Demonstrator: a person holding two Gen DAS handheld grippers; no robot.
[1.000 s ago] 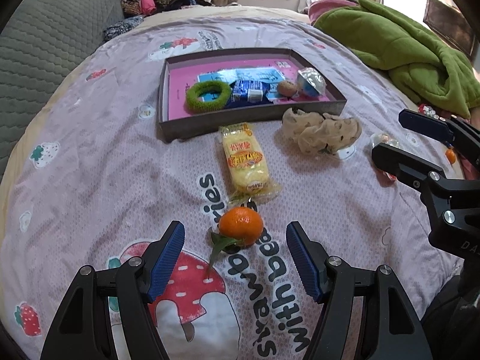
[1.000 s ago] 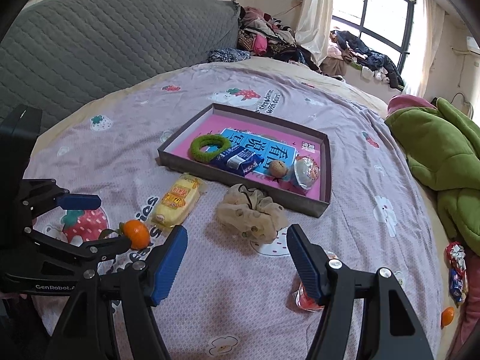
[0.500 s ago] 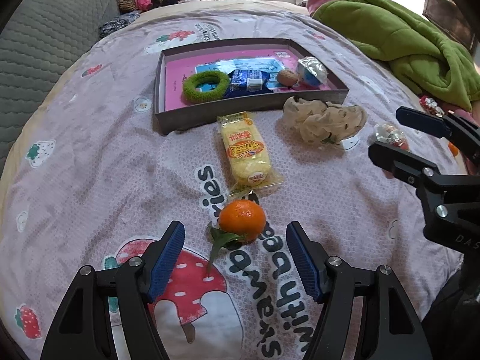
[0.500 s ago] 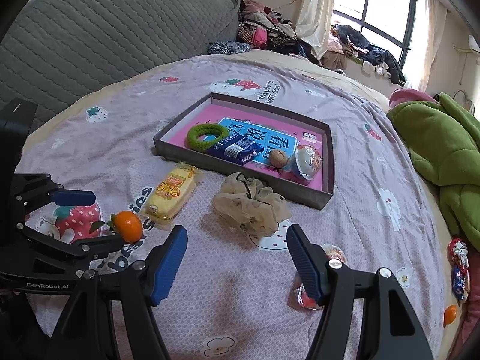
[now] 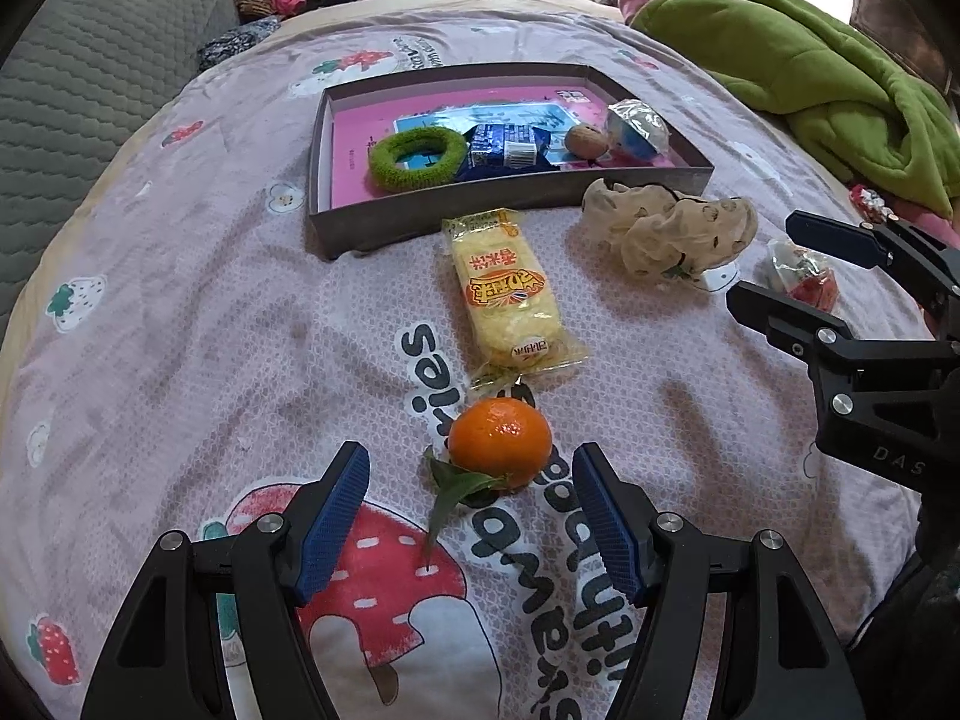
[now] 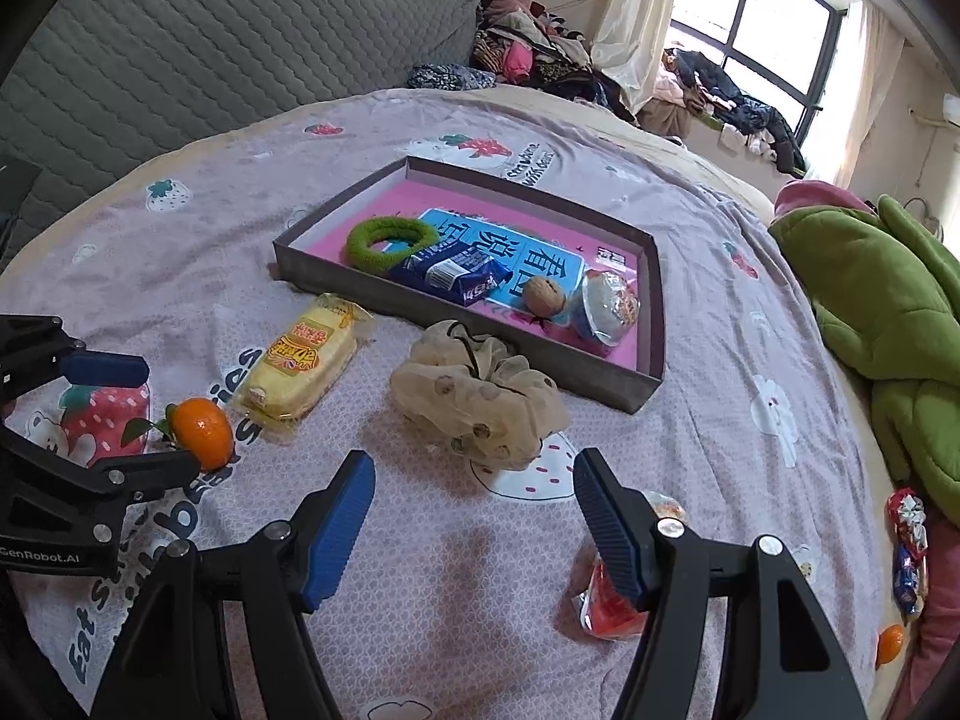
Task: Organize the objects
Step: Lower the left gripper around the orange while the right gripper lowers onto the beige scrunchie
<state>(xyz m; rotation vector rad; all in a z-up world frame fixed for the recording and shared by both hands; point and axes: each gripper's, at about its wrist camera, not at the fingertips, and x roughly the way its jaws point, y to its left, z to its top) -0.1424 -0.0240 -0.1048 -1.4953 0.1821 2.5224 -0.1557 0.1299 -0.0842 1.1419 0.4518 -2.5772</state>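
On the bed, both grippers hover spread and empty.
Left wrist view: left gripper (image 5: 471, 495) straddles the small orange leafy tangerine (image 5: 500, 441); closing comes next. Right wrist view: right gripper (image 6: 474, 501) faces the beige fabric scrunchie (image 6: 480, 401); the grey pink-lined cardboard tray (image 6: 653, 324) sits at 12 o'clock.

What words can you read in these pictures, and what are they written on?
"GenRobot.AI": on the left gripper.
"DAS": on the right gripper, cut off at the edge.
"Eat" and "beauty": on the bedsheet, rest partly hidden.
Big Chinese characters on the blue paper in the tray and on the yellow snack packet: not readable to me.
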